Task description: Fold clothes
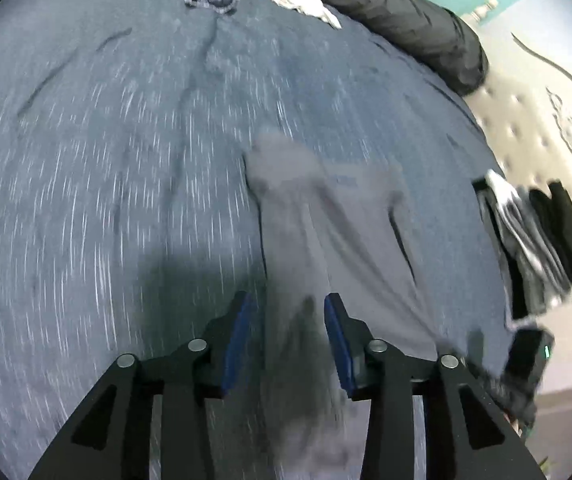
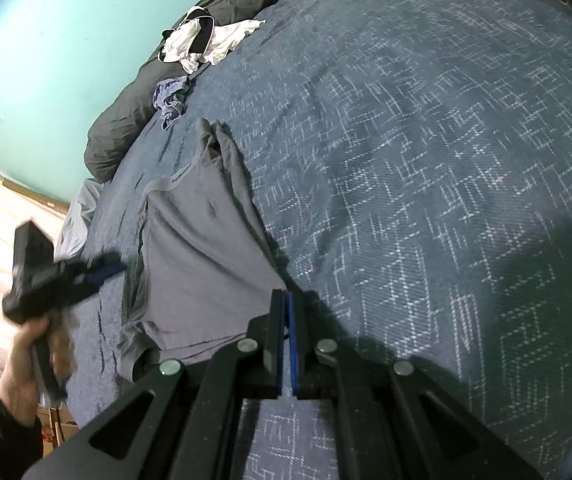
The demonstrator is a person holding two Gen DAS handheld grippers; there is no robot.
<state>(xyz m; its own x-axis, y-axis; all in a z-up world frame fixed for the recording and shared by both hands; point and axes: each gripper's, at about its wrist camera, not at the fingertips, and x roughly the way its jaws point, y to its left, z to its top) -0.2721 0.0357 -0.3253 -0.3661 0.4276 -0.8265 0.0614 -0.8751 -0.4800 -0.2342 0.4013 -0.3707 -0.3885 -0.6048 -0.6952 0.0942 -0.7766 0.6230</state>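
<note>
Blue-padded jaws of the left gripper (image 1: 286, 336) stand apart, nothing pinched, over the grey t-shirt (image 2: 201, 240) spread on the bed (image 2: 426, 160). Right gripper (image 2: 286, 336) is clamped on its hem corner; keep that taut while regrasping the opposite edge.

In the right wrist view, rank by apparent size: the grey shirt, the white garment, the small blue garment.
1. grey shirt, clearly largest, though it is also nearest the camera.
2. white garment.
3. small blue garment, smallest; both lie farther off, so true sizes are unsure.
</note>
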